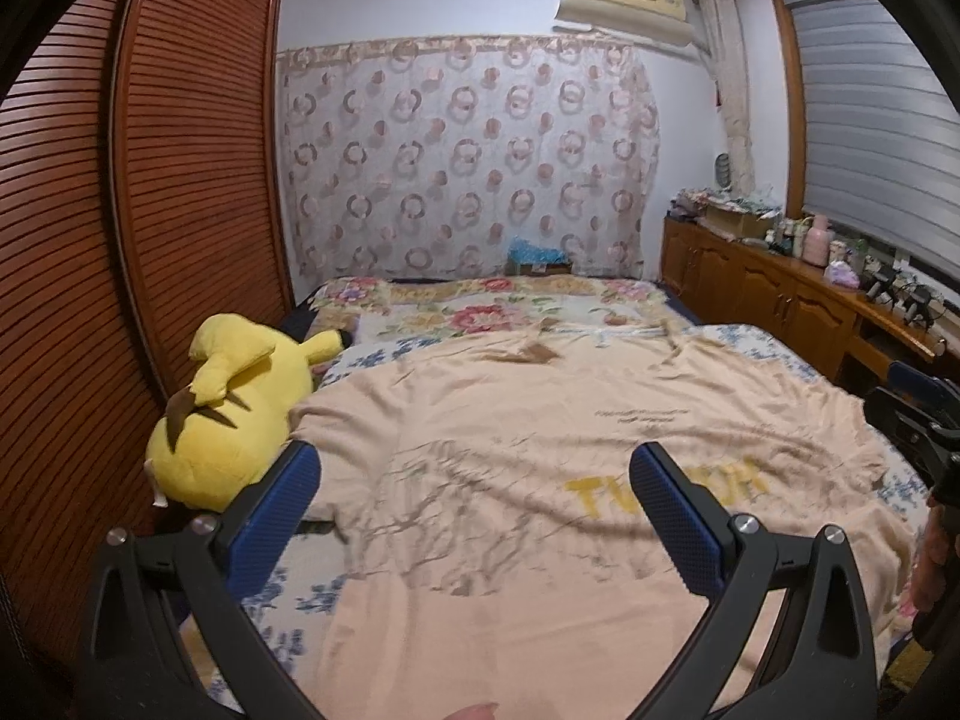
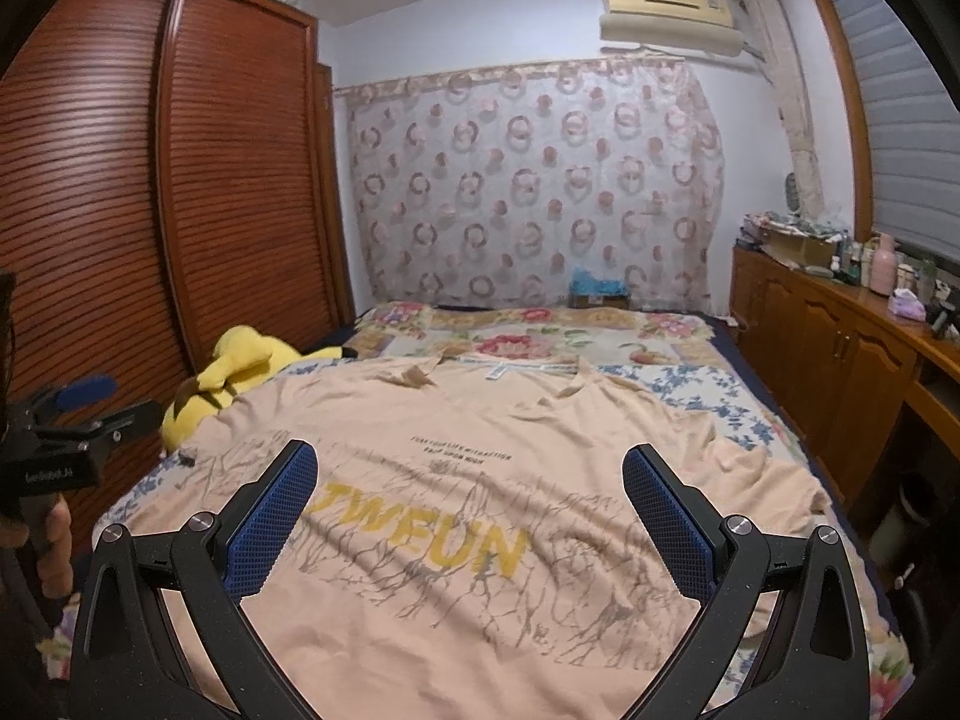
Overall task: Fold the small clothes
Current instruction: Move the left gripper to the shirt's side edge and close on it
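A peach T-shirt with yellow lettering and a grey branch print lies spread flat, front up, on the bed; it also shows in the right wrist view. Its neck points to the far end. My left gripper is open and empty, held above the shirt's left part. My right gripper is open and empty, held above the shirt's middle, over the yellow lettering. The right gripper shows at the right edge of the left wrist view, and the left gripper at the left edge of the right wrist view.
A yellow plush toy lies at the bed's left edge, next to the shirt's left sleeve. A brown slatted wardrobe stands left. A wooden cabinet with bottles runs along the right. A floral blanket covers the far end.
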`<state>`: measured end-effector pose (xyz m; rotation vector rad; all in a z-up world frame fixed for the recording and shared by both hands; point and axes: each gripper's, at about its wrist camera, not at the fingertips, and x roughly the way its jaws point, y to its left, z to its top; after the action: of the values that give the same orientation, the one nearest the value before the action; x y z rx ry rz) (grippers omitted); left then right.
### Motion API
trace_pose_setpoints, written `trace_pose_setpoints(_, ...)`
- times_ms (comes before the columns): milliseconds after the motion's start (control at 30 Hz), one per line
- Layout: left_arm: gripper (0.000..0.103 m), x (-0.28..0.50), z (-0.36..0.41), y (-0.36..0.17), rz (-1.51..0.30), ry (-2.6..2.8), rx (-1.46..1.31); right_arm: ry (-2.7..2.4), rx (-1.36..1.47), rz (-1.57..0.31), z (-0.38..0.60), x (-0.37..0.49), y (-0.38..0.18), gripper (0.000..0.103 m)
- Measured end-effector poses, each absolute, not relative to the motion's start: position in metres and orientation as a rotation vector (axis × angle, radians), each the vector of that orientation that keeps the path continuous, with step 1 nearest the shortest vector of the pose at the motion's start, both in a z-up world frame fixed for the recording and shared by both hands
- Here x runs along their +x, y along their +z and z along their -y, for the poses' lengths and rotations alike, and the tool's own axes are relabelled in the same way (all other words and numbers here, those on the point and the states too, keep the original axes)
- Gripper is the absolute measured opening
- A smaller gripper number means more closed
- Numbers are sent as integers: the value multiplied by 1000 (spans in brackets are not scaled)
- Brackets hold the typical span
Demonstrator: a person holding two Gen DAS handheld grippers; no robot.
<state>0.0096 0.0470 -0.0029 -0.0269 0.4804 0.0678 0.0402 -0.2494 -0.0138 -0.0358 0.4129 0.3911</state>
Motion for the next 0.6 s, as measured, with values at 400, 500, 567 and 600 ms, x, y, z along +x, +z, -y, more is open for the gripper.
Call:
trace_pose_setpoints(400, 103, 18, -97, -28, -538, 133, -29, 470, -51, -481, 222, 62, -42, 103)
trace_pose_setpoints(500, 103, 19, -107, -37, -558, 125, -45, 488, -59, -495, 217, 63, -46, 103)
trace_pose_setpoints(567, 103, 24, -116, -44, -582, 112, -62, 499, -74, -508, 212, 66, -51, 103)
trace_pose_setpoints(600, 103, 27, -121, -49, -595, 107, -71, 505, -79, -516, 209, 68, -54, 103)
